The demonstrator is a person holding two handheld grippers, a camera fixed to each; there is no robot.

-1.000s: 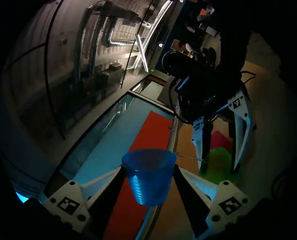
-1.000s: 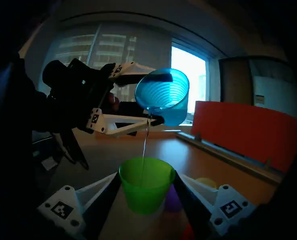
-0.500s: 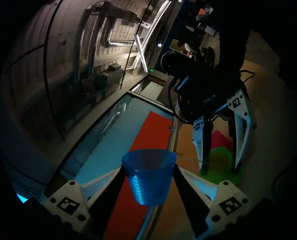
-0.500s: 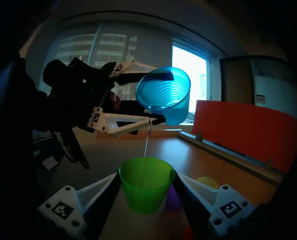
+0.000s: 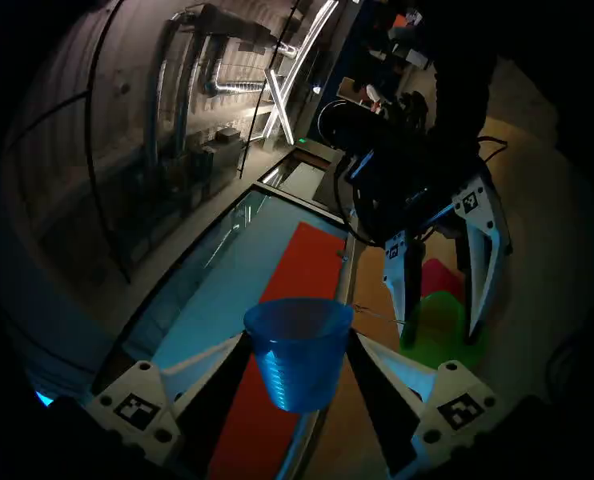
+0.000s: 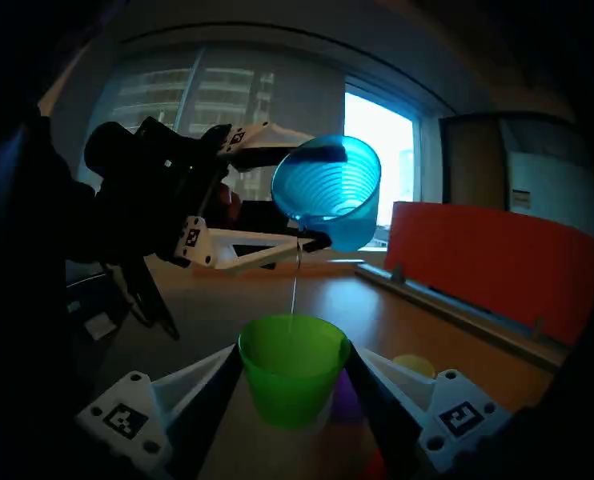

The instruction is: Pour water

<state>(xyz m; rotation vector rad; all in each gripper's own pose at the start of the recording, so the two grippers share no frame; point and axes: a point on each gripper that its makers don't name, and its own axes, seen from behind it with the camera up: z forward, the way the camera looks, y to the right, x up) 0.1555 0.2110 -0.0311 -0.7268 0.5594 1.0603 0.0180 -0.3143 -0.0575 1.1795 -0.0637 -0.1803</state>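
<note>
My left gripper (image 5: pixel 297 360) is shut on a ribbed blue cup (image 5: pixel 299 350). In the right gripper view that blue cup (image 6: pixel 327 190) is tipped on its side above and behind a green cup (image 6: pixel 294 376), and a thin stream of water (image 6: pixel 295 280) falls from its lip into the green one. My right gripper (image 6: pixel 294 384) is shut on the green cup, which stands upright. In the left gripper view the right gripper (image 5: pixel 439 320) hangs at the right with the green cup (image 5: pixel 437 328) between its fingers.
A wooden table (image 6: pixel 217 304) lies under the cups, with an orange partition panel (image 6: pixel 497 264) along its right side. Small yellow (image 6: pixel 413 364) and purple (image 6: pixel 345 396) objects lie behind the green cup. A bright window (image 6: pixel 377 160) is at the back.
The blue cup has shifted very slightly and stays tipped. The water stream keeps running into the green cup. Both grippers hold nearly still.
</note>
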